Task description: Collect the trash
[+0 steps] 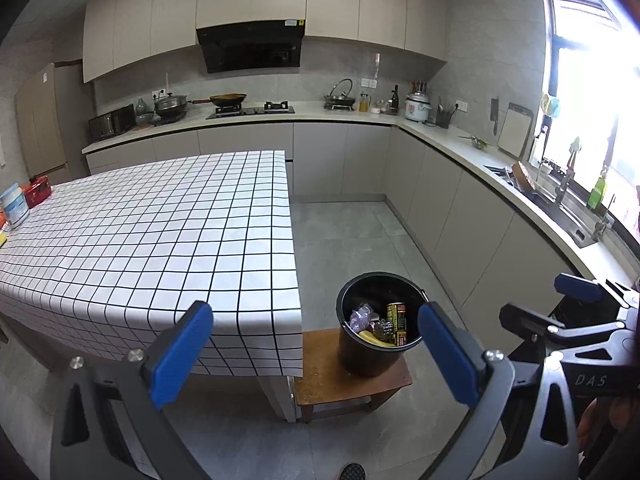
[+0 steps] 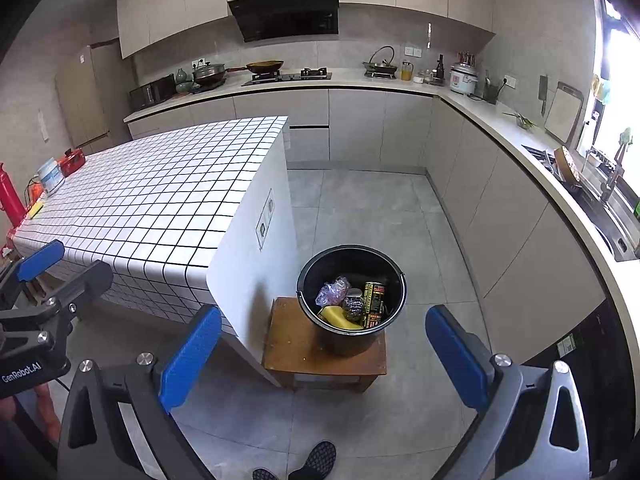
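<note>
A black bucket (image 1: 362, 356) (image 2: 348, 340) stands on a low brown stool (image 1: 340, 384) (image 2: 296, 344) beside the table's corner. Inside it lie a dark can (image 1: 397, 322) (image 2: 374, 304), a purple wrapper (image 1: 360, 316) (image 2: 332, 290), a steel scrubber (image 2: 354, 306) and something yellow (image 1: 374, 339) (image 2: 338, 318). My left gripper (image 1: 316, 354) is open and empty, held up in front of the bucket; it also shows at the left edge of the right wrist view (image 2: 64, 270). My right gripper (image 2: 324, 360) is open and empty above the stool, and shows at the right edge of the left wrist view (image 1: 556, 302).
The table with the checked cloth (image 1: 140, 232) (image 2: 160, 184) carries a white tub (image 1: 14, 204) (image 2: 50, 176), a red box (image 1: 38, 192) (image 2: 72, 160), a red bottle (image 2: 10, 196) and a yellow sponge (image 2: 36, 209) at its far left. An L-shaped counter (image 1: 440, 136) with a sink (image 2: 616, 232) runs along the back and right. A shoe (image 2: 316, 460) stands on the grey floor.
</note>
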{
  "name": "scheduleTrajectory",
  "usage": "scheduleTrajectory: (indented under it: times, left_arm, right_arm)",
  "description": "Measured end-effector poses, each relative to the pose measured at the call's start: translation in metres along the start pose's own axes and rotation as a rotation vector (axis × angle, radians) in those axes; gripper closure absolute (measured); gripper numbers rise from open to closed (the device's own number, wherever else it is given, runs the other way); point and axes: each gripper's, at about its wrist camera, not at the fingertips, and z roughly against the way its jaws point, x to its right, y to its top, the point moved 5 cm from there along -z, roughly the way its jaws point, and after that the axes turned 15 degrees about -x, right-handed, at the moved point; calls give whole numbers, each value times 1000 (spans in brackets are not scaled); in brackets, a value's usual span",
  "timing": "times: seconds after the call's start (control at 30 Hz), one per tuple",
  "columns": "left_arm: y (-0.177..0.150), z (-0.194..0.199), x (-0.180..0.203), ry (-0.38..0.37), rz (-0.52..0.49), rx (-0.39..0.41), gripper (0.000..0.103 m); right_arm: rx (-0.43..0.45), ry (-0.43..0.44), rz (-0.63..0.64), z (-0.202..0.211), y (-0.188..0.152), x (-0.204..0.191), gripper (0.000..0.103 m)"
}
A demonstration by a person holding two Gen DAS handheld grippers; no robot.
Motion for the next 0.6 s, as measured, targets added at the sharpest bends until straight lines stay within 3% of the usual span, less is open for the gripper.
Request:
scheduleTrajectory:
  times: [0.6]
  left_arm:
    - [1, 6, 2, 10, -7, 7, 0]
  right_arm:
    - [16, 10, 4, 6, 2, 4, 0]
